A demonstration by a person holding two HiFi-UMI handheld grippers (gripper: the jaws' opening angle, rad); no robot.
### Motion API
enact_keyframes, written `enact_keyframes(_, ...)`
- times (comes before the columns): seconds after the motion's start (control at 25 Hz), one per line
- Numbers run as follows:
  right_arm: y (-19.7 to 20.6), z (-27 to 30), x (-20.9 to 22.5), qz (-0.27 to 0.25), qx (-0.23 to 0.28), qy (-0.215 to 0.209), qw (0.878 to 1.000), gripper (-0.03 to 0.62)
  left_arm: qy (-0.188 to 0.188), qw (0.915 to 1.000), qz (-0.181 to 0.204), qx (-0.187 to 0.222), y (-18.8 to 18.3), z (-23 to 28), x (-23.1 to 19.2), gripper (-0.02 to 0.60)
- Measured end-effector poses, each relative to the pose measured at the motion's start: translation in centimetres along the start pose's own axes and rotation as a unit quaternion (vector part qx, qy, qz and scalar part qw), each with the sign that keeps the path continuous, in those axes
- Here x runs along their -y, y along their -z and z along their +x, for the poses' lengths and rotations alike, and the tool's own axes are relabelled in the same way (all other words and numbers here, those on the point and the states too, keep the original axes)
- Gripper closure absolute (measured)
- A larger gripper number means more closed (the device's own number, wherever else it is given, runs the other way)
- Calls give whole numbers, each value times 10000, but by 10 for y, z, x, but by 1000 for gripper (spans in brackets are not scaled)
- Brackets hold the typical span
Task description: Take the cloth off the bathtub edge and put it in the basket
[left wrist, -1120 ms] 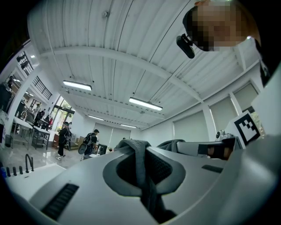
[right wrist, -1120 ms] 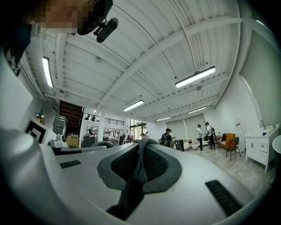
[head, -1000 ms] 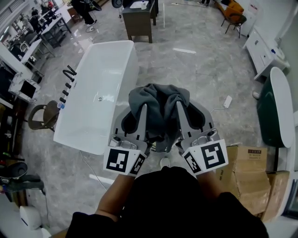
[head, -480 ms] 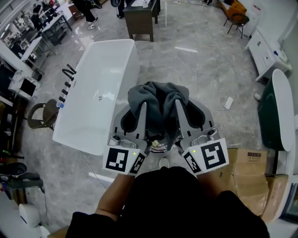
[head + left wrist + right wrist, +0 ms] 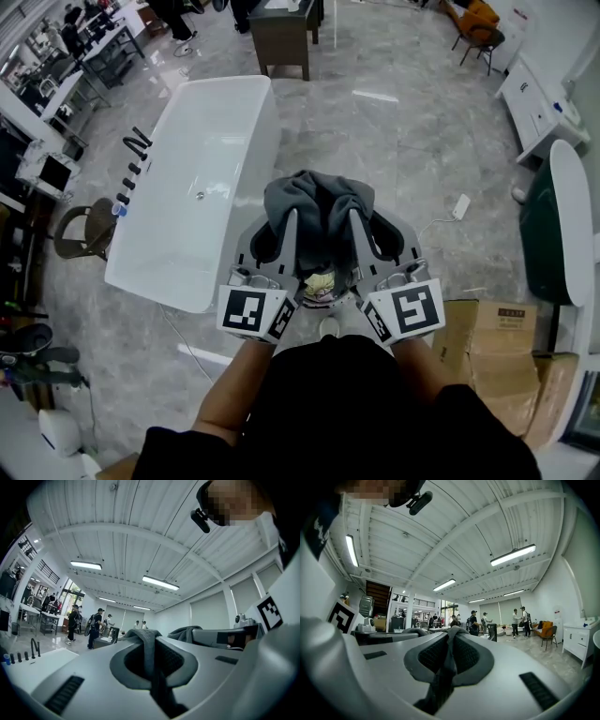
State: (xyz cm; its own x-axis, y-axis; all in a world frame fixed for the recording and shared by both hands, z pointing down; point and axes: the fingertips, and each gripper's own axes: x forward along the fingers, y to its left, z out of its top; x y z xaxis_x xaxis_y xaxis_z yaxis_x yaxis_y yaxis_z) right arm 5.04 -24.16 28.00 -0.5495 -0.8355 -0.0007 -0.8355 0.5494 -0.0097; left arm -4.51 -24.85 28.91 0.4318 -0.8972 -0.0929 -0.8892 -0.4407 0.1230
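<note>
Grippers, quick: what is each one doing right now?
Left gripper: fingers closed on the grey cloth.
Right gripper: fingers closed on the same cloth.

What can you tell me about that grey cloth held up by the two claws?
The cloth is dark grey, soft and thick-looking, like fleece or towelling. It hangs bunched in folds, clear of the white bathtub beside it. The left claw and right claw each pinch a fold of it between their pads; the middle drapes between them.
</note>
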Motion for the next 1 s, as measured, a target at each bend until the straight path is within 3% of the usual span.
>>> enact_keyframes(0.24,51,10,12,22,-505,152,9986,551,-77,9982,-248,-544,60,14,-16,556)
enact_keyframes(0.52,112,21,23,140,-930,155,9954,550,-280,9947,-206,-968,117,16,-28,556)
enact_keyframes(1.0,227,27,34,315,-1947,32,9804,551,-549,9804,-157,-1883,229,14,-55,555)
